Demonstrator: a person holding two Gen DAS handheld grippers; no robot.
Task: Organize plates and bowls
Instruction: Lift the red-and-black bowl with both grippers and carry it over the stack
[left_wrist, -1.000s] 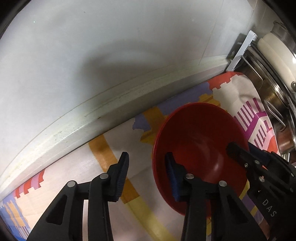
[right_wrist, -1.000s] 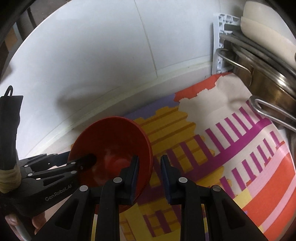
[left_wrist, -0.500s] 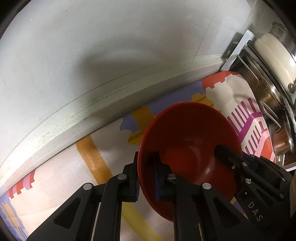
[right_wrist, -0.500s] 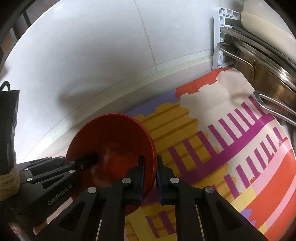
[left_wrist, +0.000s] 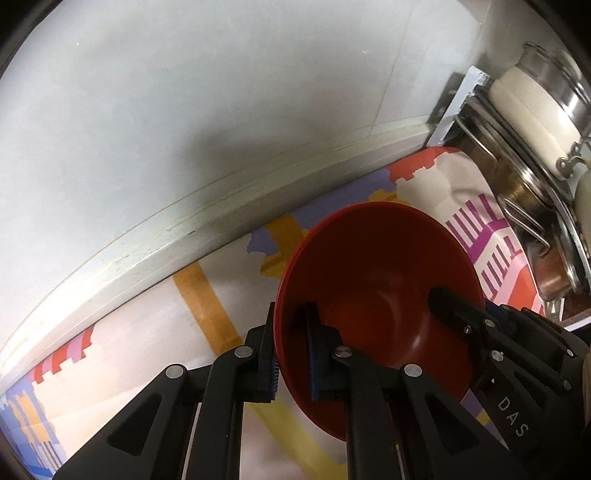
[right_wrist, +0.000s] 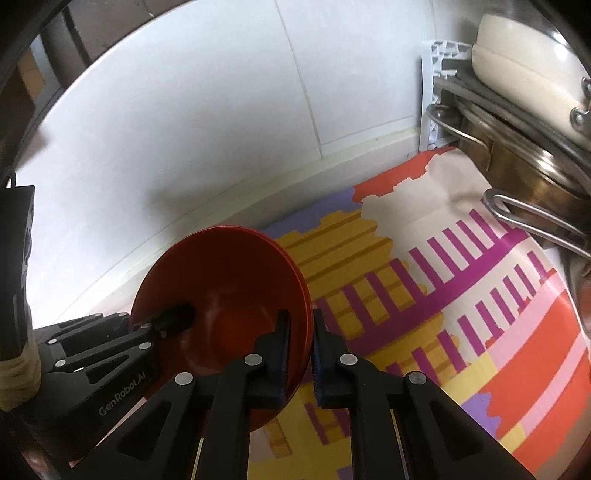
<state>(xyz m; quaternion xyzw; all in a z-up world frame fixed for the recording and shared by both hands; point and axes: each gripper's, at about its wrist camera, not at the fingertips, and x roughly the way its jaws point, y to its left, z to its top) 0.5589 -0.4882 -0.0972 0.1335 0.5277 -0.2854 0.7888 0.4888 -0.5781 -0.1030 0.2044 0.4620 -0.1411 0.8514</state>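
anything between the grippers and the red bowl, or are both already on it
Nothing stands between them. The left gripper and the right gripper are each shut on opposite sides of the red bowl's rim, one finger inside and one outside, above the patterned cloth.

Patterned cloth (right_wrist: 461, 280) — covers the counter across the lower half of both views; blocks and stripes of magenta, orange, yellow, lilac and cream. White tiled wall (left_wrist: 221, 110) — fills the upper left, with a pale ledge (left_wrist: 184, 221) along its foot. Stacked steel pots (right_wrist: 524, 155) — upper right, wire handle (right_wrist: 532, 214) jutting over the cloth's edge. Cream vessel (right_wrist: 524, 74) on top. White plastic panel (right_wrist: 436, 103) — upright, just left of the pots.
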